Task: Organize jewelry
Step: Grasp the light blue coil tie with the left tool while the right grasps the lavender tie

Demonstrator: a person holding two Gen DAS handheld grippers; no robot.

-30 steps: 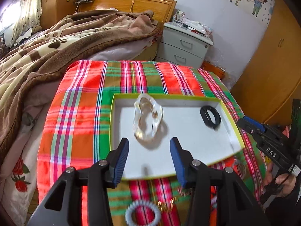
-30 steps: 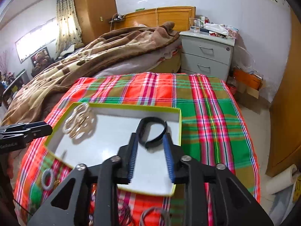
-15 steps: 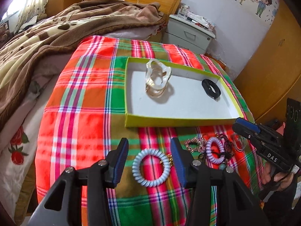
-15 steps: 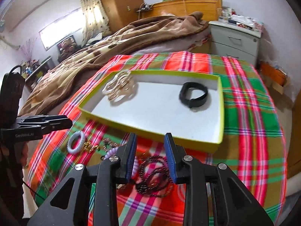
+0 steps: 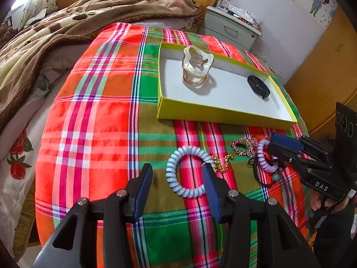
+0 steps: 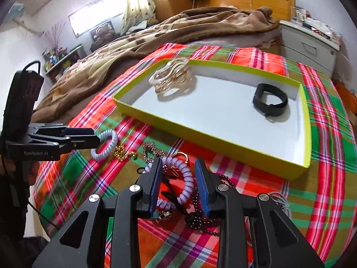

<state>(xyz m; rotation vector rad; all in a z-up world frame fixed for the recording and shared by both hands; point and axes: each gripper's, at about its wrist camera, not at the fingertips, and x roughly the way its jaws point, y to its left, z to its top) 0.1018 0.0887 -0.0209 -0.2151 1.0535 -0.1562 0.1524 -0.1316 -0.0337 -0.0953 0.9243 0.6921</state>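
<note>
Left gripper (image 5: 177, 178) stood open over the plaid-covered surface (image 5: 93, 120), its blue pads straddling the pale blue coiled spiral hair tie (image 5: 187, 172) without pressing on it; from the right wrist view the same gripper's tip overlapped that tie, contact not resolvable. Right gripper (image 6: 177, 174) was likewise open, jaws either side of the lilac coiled spiral hair tie (image 6: 178, 178), which lay in a tangled heap with a dark beaded bracelet (image 6: 200, 218), a pink beaded bracelet (image 6: 151, 149) and a thin gold chain (image 6: 122, 154). The shallow white tray with lime-green rim (image 6: 223, 143) sat beyond the heap, holding a translucent wavy bangle stacked on gold bangles (image 6: 171, 78) and a black fitness band (image 6: 270, 100), well apart from each other. Risks, as judged: closing the right gripper here could snag the dark beads or a black loop threaded through the lilac coil, dragging the whole clump up and scattering pieces on the way to the tray; the springy coils could also squirt out from between the pads if caught off-centre. On the left, the near pad sat close to the gold chain, so a sloppy close could pinch both. Against the frames a second ago: both grippers were then hovering above the tray contents; both had since drawn back towards the loose pile and dropped lower. Tray contents unchanged.
</note>
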